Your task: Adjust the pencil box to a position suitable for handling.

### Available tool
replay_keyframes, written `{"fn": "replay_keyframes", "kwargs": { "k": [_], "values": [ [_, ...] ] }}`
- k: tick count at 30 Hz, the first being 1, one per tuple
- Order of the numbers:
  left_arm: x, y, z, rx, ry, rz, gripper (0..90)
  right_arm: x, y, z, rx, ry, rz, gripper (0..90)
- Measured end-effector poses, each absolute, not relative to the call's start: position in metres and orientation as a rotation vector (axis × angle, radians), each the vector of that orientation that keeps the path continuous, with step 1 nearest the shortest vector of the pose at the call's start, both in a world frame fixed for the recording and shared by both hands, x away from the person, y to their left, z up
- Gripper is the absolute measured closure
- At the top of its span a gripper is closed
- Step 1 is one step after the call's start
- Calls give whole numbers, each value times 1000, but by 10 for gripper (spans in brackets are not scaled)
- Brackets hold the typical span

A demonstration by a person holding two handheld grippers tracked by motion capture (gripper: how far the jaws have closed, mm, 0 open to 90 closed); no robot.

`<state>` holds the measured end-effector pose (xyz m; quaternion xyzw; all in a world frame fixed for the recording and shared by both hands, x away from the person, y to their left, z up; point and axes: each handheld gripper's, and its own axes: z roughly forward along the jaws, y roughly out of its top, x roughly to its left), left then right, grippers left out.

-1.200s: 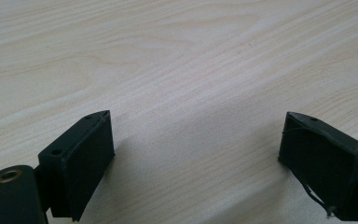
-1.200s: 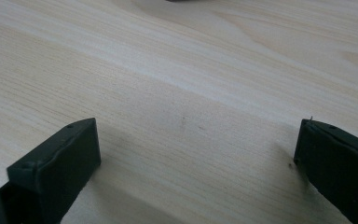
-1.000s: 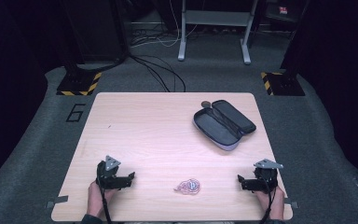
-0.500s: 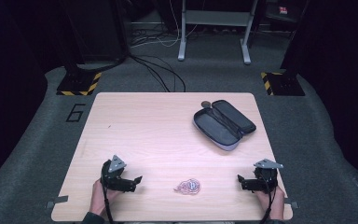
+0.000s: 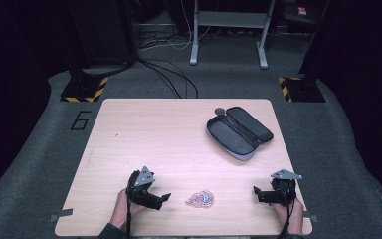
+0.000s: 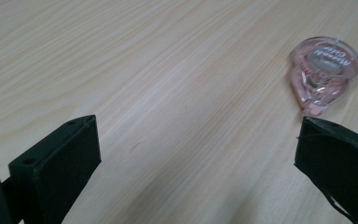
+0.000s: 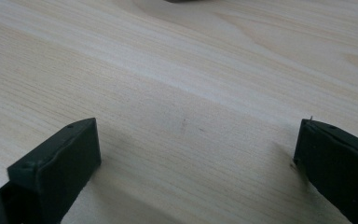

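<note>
Left tool [image 5: 163, 198] sits low at the near edge of the tabletop [image 5: 154, 134], jaws spread wide, gripping nothing, aimed at the pink dispenser [image 5: 201, 198] just beside it. Right tool [image 5: 257, 193] rests near the right corner, jaws wide apart too, bare wood between them. Farther back on the right, the open case [image 5: 238, 132] lies flat, well apart from both.
</note>
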<state>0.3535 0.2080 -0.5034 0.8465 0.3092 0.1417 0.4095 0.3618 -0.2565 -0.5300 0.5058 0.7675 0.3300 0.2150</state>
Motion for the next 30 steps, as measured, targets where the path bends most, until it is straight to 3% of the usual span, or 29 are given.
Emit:
{"fn": "replay_keyframes", "kwargs": {
  "k": [30],
  "values": [
    [351, 124, -514, 2224, 517, 174, 3, 362, -257, -529, 1405, 2136, 907, 1]
  ]
}}
